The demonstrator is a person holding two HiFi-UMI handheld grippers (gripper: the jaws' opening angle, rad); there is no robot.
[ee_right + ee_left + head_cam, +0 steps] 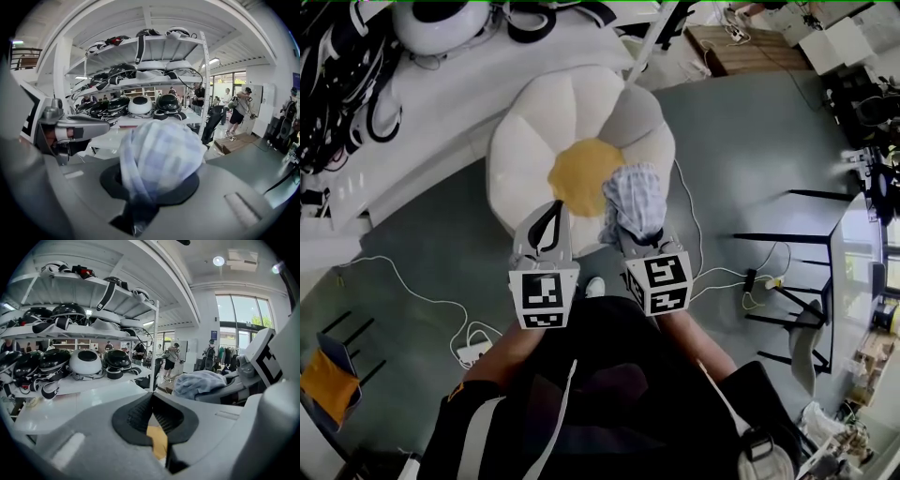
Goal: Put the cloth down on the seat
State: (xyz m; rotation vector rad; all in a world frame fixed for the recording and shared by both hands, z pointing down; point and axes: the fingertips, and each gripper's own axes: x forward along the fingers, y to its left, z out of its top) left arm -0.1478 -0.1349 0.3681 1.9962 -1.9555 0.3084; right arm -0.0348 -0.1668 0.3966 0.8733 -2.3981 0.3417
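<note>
The seat (525, 141) is a flower-shaped cushion with white petals, one grey petal and a yellow centre (581, 173). A blue-and-white checked cloth (633, 199) hangs bunched over the seat's near right side, with my right gripper (639, 234) shut on it. In the right gripper view the cloth (159, 157) fills the jaws of that gripper (150, 187). My left gripper (551, 214) hovers over the seat's near edge, shut and holding nothing. In the left gripper view its pads (152, 401) meet, the yellow centre (157, 441) shows below them, and the cloth (199, 383) is at the right.
White shelves of helmets (84, 362) and straps stand behind the seat (422, 84). Cables (422, 300) run over the grey floor. A black-legged table (825, 234) is to the right, a cardboard box (741, 47) beyond it, an orange chair (328, 380) at lower left. People stand far off.
</note>
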